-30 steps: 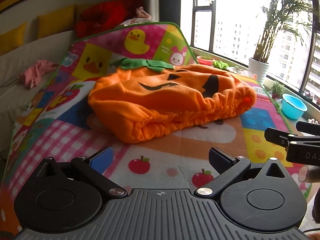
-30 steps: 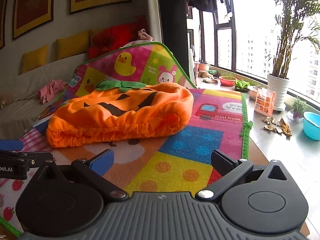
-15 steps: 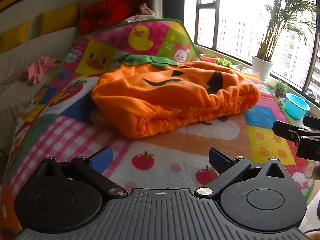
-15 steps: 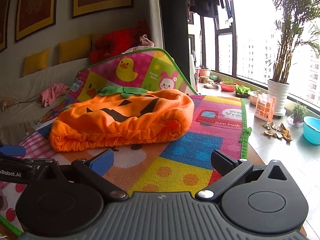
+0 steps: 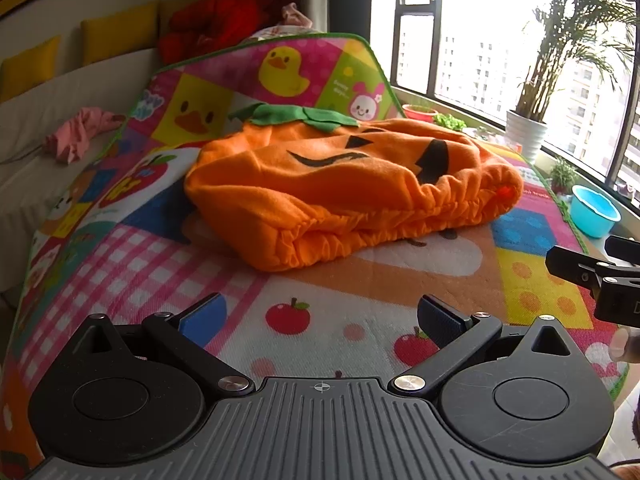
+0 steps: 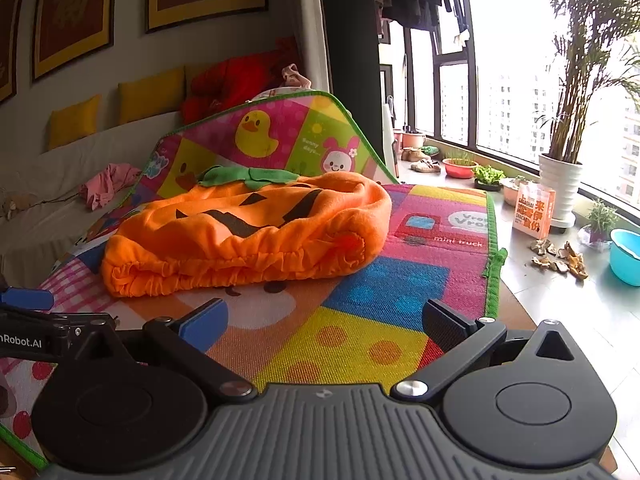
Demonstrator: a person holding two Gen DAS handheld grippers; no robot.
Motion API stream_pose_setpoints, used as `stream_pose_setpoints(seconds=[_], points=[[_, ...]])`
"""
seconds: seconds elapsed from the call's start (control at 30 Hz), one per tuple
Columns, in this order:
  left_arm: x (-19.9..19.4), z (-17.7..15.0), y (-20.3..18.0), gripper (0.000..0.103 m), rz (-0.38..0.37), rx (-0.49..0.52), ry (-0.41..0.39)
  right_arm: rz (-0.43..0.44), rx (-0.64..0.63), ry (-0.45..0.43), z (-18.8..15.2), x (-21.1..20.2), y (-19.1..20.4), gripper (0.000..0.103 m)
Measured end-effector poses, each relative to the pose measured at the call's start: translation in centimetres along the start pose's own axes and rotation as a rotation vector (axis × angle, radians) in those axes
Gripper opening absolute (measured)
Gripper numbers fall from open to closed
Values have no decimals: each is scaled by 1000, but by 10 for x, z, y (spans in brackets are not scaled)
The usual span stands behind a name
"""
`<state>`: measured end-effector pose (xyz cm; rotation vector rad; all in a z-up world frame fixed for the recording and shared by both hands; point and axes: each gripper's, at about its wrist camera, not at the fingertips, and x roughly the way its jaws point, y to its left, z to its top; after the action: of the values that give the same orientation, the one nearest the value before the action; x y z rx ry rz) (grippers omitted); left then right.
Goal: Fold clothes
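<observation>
An orange pumpkin costume (image 5: 352,184) with a black face and a green leaf collar lies folded over on a colourful play mat (image 5: 132,264). It also shows in the right wrist view (image 6: 248,232). My left gripper (image 5: 320,312) is open and empty, hovering over the mat well short of the costume's gathered hem. My right gripper (image 6: 324,320) is open and empty, also short of the hem. The right gripper shows at the right edge of the left wrist view (image 5: 596,276); the left gripper shows at the left edge of the right wrist view (image 6: 36,320).
The mat's far end (image 6: 272,132) is propped up against a sofa with yellow cushions (image 6: 152,96). A pink garment (image 5: 80,136) lies on the sofa. A blue basin (image 6: 626,256), potted plants (image 6: 560,184) and a box (image 6: 534,210) stand on the window ledge to the right.
Both grippers have pulled back and risen a little, so the costume sits slightly farther and higher in each view. Both stay open and empty. The costume has not moved.
</observation>
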<state>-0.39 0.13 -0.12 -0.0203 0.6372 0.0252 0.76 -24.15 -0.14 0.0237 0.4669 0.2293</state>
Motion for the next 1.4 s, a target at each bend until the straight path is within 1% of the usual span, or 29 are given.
stream_pose_setpoints(seconds=[0.83,1.13,1.4], points=[[0,0,1,103,0,0,9,6,3,11,-2,2,-1,103],[2,2,0,103,17,5,9,10,5,11,-3,2,-2,103],[1,4,2,103,16,-1,-4,0,-14,33,-3,6,0,103]])
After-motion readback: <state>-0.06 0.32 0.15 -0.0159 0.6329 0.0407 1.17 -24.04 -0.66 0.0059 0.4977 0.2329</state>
